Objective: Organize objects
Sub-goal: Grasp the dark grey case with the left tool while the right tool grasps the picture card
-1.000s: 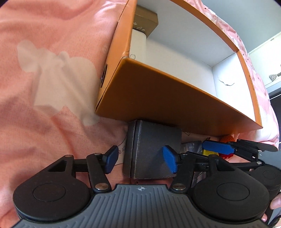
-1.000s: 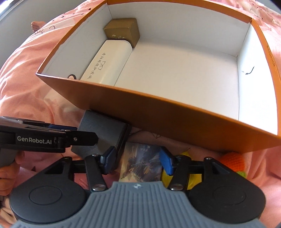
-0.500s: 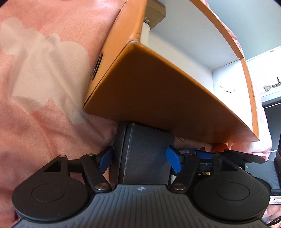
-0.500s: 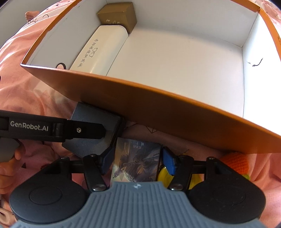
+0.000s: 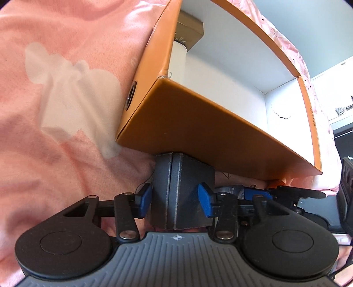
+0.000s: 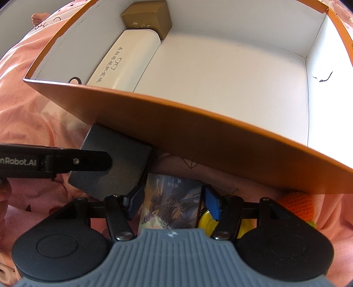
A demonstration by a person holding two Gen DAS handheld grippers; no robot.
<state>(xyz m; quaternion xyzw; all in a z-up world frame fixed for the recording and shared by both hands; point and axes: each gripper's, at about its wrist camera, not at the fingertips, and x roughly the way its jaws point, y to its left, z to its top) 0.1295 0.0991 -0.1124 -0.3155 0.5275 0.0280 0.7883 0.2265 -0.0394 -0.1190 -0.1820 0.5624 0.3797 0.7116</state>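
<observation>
A: You're working over one pink bedspread (image 5: 55, 143) with pale cartoon patches; a single orange cardboard box with a white inside (image 6: 220, 136) sits on it.

B: What's in the box, counted?

A: Two things, both along its left wall: one long white glasses case with printed characters (image 6: 125, 59) and one small gold carton (image 6: 147, 19) touching the case's far end. The rest of the floor is bare.

B: And outside it?

A: Against the near wall you have one dark grey textured box (image 5: 183, 194), one illustrated card pack (image 6: 172, 203) just beside it, one yellow round object (image 6: 207, 223), partly hidden, and one orange knitted toy (image 6: 295, 203) at the box's right corner.

B: Your left gripper (image 5: 176, 198)?

A: Its two blue pads have just been closing and now press both sides of the dark grey box: you're grasping it.

B: The right gripper (image 6: 172, 205)?

A: It straddles the card pack, jaws partly spread. The right pad looks just clear of the pack, so it isn't clamped yet.
</observation>
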